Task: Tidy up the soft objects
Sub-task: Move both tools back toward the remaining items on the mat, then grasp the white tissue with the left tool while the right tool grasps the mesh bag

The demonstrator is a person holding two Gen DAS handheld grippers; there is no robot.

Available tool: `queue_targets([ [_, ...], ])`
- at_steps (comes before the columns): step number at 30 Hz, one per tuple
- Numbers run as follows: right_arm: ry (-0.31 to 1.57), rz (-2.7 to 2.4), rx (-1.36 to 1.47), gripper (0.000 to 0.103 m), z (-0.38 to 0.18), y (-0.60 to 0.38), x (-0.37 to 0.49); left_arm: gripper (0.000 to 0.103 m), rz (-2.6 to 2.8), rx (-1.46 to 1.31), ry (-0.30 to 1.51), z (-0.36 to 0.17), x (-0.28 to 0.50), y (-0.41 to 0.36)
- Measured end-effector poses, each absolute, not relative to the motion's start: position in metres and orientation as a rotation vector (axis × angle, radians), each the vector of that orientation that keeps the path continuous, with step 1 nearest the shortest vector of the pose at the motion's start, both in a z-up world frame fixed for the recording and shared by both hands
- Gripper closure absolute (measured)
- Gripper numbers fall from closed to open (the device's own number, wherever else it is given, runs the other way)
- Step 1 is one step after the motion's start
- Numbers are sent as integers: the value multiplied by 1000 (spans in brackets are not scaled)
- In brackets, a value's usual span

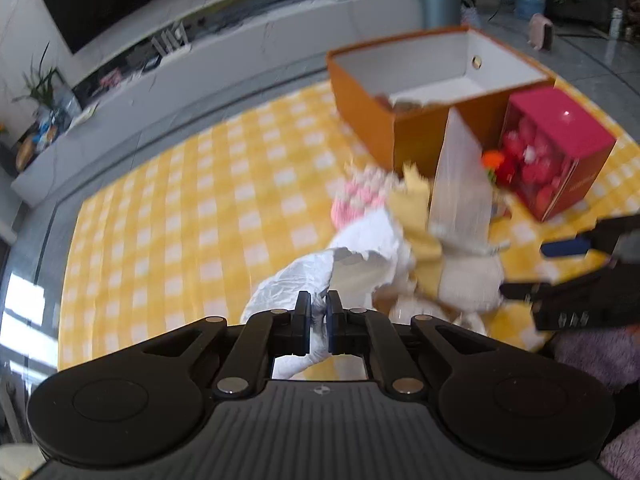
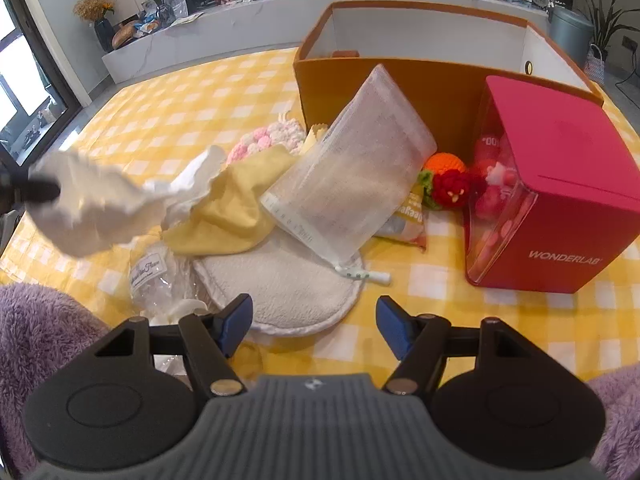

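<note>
Your left gripper [image 1: 318, 304] has its fingers pinched nearly together on a corner of the white cloth [image 1: 304, 276], which hangs lifted off the surface [image 1: 192, 208] and shows only as a blur in the right wrist view. Your right gripper [image 2: 314, 326] has its fingers spread wide with nothing between them, hovering just in front of the round cream pad [image 2: 288, 284].

The red box [image 2: 560, 184] reads "WONDERLAB" in white along its lower side; its clear front also carries pale digits, but they are too distorted to read. A clear packet [image 2: 154, 276] beside the pad has a label in script too small to make out. A yellow snack pouch [image 2: 412, 216] shows only part of its lettering, the rest being covered by the mesh bag [image 2: 360, 172] leaning on the orange box [image 2: 436, 88].

The yellow cloth [image 2: 236, 204] lies over the pad's far edge, with a pink and white knitted piece [image 2: 264, 140] half hidden behind it. Small orange and red crocheted flowers [image 2: 448, 184] sit between the mesh bag and the red box. Purple fleece [image 2: 44, 320] is cut off at the frame's lower corners.
</note>
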State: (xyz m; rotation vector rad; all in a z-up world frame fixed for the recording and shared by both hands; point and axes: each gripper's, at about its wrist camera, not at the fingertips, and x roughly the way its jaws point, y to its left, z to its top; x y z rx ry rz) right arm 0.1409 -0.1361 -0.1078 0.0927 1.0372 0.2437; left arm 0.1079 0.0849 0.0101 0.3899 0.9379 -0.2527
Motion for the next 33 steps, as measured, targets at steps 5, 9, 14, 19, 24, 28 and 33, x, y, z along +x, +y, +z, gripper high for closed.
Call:
queue_targets([
  [5,1012,239,107,35,-99,-139,151,95,-297,373,910,3,138,67],
  [9,993,239,112,35,-93,-140,159,97,-327,302,952,-24,164,58],
  [14,1026,232,117,35,-104,-140,169,97,-372,207,1070,-65,185,60],
  [19,1052,217,130,35,-114,-141,176,86,-375,139,1102,-78,193,68],
  [24,1064,238,177,35,-113,-142,178,38,-352,139,1083,-61,187,72],
  [28,1059,242,179,35,-112,-141,175,30,-369,124,1099,-54,179,68],
  [33,1062,247,185,35,-113,-142,172,26,-335,176,1124,-70,182,54],
])
